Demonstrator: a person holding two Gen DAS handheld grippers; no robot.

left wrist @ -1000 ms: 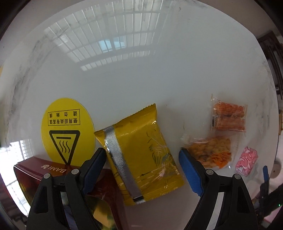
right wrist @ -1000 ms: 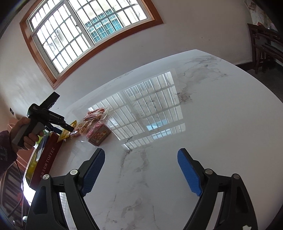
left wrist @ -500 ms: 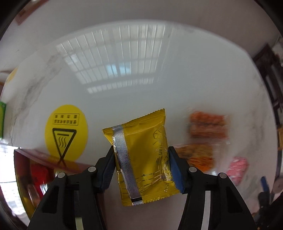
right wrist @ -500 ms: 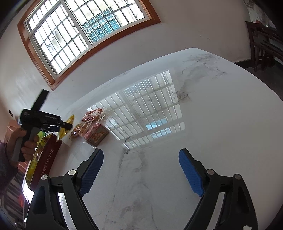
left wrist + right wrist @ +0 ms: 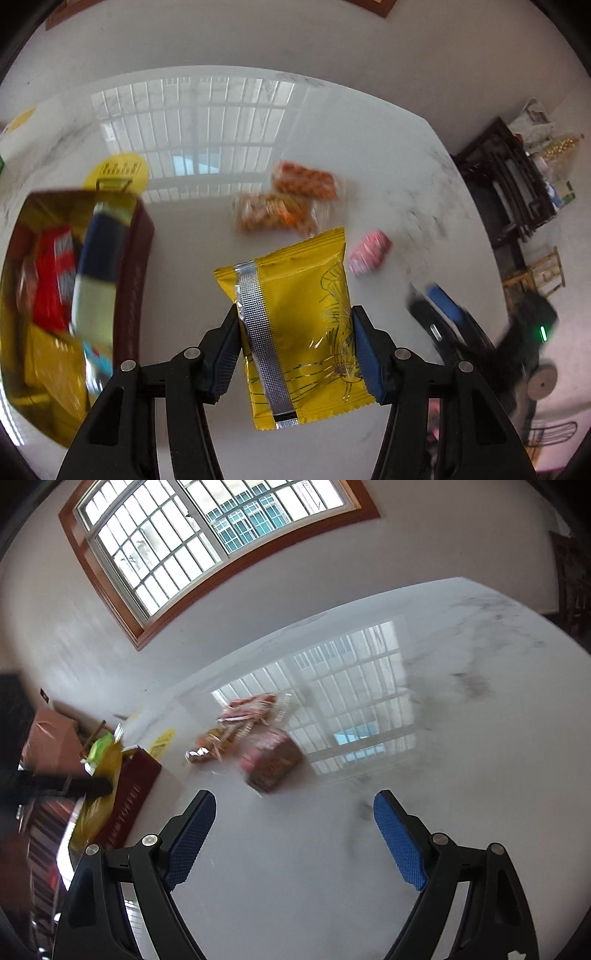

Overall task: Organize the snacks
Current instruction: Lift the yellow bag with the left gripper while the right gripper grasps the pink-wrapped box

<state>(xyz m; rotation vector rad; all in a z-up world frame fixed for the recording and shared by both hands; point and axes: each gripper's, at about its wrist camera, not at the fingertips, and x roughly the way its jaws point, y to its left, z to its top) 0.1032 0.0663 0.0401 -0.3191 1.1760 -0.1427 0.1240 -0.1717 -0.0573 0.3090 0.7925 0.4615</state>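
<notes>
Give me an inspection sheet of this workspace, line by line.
Surface: white marble table, glossy, mirroring the window.
Job's things: yellow snack packet lifted off the table; red box at left, open, already holding packets; two orange snack packets and a pink candy loose on the table.
Clutter: round yellow warning sticker behind the box.
Grippers: left gripper clamped on the yellow packet's sides; right gripper open, holding nothing, above bare table.
Cables: nothing seen.
Surroundings: wood-framed barred window, white wall, dark wooden shelf at right.
</notes>
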